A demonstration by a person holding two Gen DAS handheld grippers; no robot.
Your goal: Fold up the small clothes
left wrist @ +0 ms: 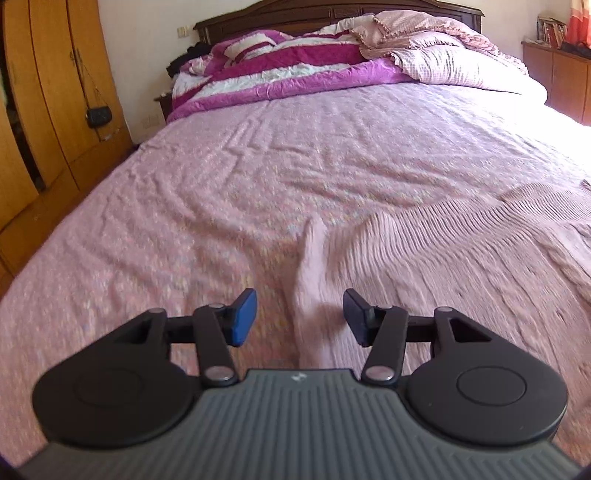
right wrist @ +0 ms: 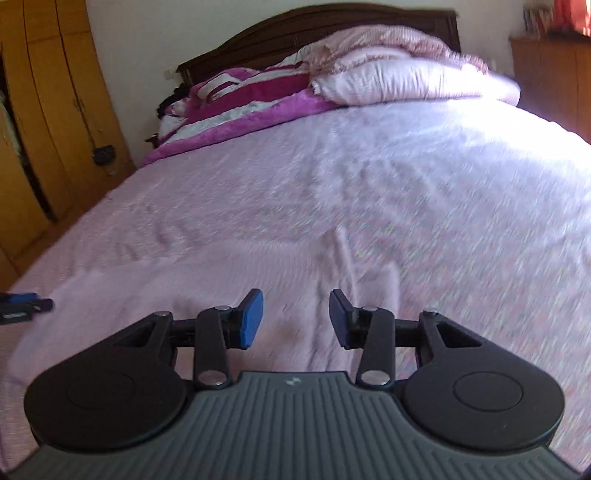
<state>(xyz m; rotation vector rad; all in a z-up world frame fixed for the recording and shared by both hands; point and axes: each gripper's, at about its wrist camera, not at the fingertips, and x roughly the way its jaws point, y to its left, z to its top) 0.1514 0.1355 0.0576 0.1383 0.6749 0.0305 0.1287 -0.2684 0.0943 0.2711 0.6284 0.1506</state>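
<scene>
Bed (left wrist: pixel 258 166) fills both views; only the right shows left tongs (right wrist: pixel 22 308); both gape.

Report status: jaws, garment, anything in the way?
Left gripper and right gripper: jaws open, nothing held. Pink knit garment lying on the bed, a raised fold between the left jaws. Nothing in the way.

A pink bedspread (left wrist: pixel 258 177) is covering the bed, wrinkling across its middle. At the head end a magenta-and-white striped quilt (left wrist: pixel 280 70) is lying bunched toward the left corner, with a pale checked ruffled duvet (left wrist: pixel 454 62) heaped beside it toward the right corner, both resting against the dark wooden headboard (left wrist: pixel 295 11). A wooden wardrobe (left wrist: pixel 48 103) is standing along the bed's left edge, and a low wooden cabinet (left wrist: pixel 561 81) is sitting beyond the right edge.
</scene>
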